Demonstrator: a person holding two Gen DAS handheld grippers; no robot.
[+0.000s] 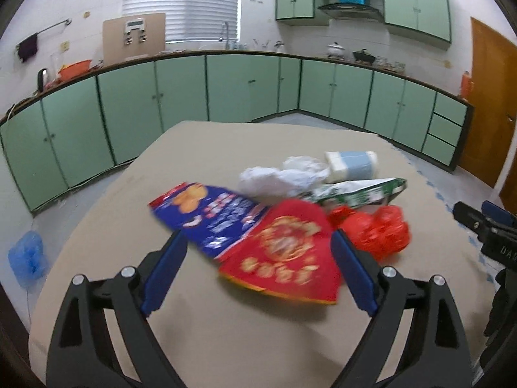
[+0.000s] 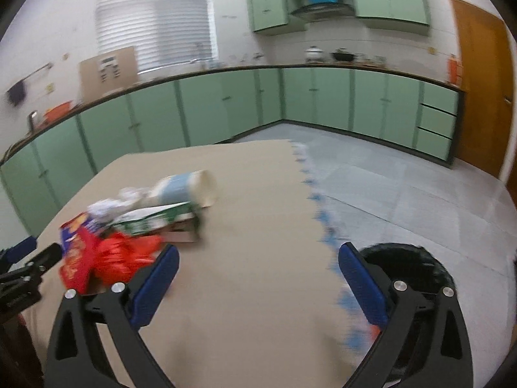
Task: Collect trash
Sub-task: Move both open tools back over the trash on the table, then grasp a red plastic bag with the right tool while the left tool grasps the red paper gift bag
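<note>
TEXT: I read only "DAS" on the right tool [image 1: 499, 245], far right | wrapper [image 1: 284, 258] print blurred, unreadable

Cabinets: pale green base cabinets [image 1: 181, 90] run along two walls, with matching upper cabinets [image 1: 416, 3].
Window: white blinds [image 1: 181, 0] behind a tap [image 1: 224, 34].
Counter: orange basin [image 1: 75, 68], white pot [image 1: 336, 50], dark pan [image 1: 363, 55].
Door: wooden door [image 1: 491, 103] at right.
Floor: blue bag [image 1: 27, 257] lying near the cabinets.
</note>
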